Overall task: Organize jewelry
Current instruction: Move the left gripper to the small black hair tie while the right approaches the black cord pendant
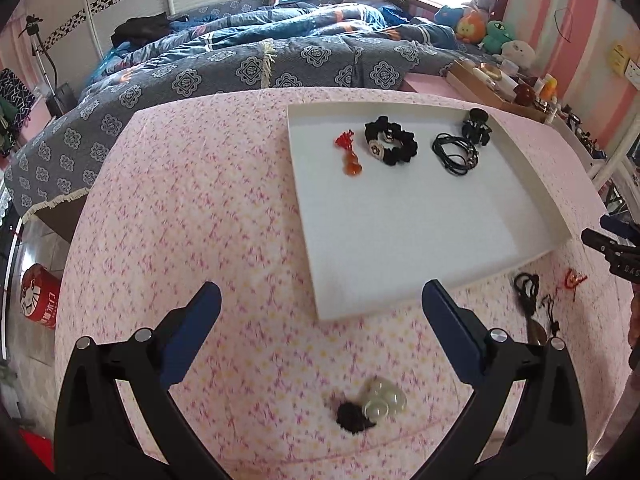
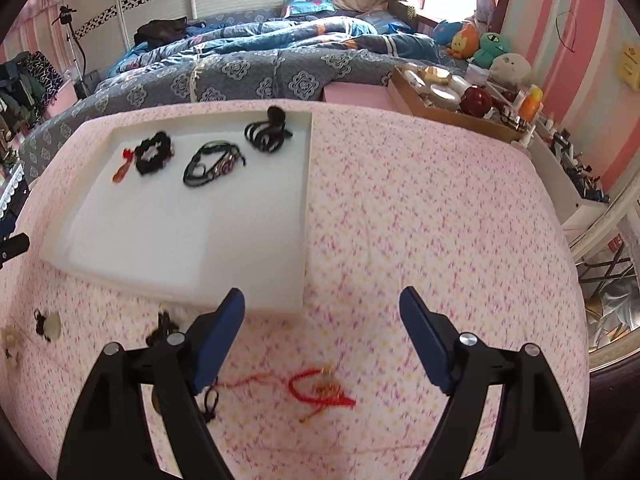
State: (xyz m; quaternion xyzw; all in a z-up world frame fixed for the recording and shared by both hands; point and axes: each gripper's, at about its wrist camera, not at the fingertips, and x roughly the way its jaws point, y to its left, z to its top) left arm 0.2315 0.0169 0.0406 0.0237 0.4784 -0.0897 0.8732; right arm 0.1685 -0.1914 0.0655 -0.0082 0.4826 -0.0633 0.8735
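Left gripper [image 1: 322, 300]: fingers spread wide, nothing between the pads; it hangs over the pink cloth [image 1: 192, 208].
Right gripper [image 2: 322, 306]: fingers spread, nothing pinched; over the same cloth.
Tray [image 1: 400, 232]: white, shallow, ahead of the left fingers and reaching just past the right-hand fingertip; in the right wrist view it lies ahead and left of the fingers, its near corner just by the left-hand fingertip.
In tray, far end: red charm [image 1: 349, 154], black scrunchie [image 1: 391, 141], black cords [image 1: 456, 154], black claw clip [image 1: 476, 125], lying in a row, apart from one another.
Clear beads [image 1: 382, 400]: on the cloth between the left gripper's fingers, back near the palm, touching a small black tuft [image 1: 352, 418]; blurred.
Red string [image 2: 320, 390]: on the cloth between the right gripper's fingers, behind the tips; a gold piece sits in it, too blurred to make out.
Dark cords [image 1: 528, 292]: on the cloth outside the left gripper's right-hand finger, near the tray's near edge; partly hidden by that finger.
Open room: bare cloth between and ahead of the right gripper's fingers, and to their right as far as the table edge; the near half of the tray floor is bare.
Edges: raised tray rim ahead of both grippers; the cloth falls away at the table's left side.
Cut off: the right gripper shows only as a dark tip at the right border of the left wrist view.
Beyond table: bed [image 1: 240, 64], brown box [image 2: 452, 96] of jars.
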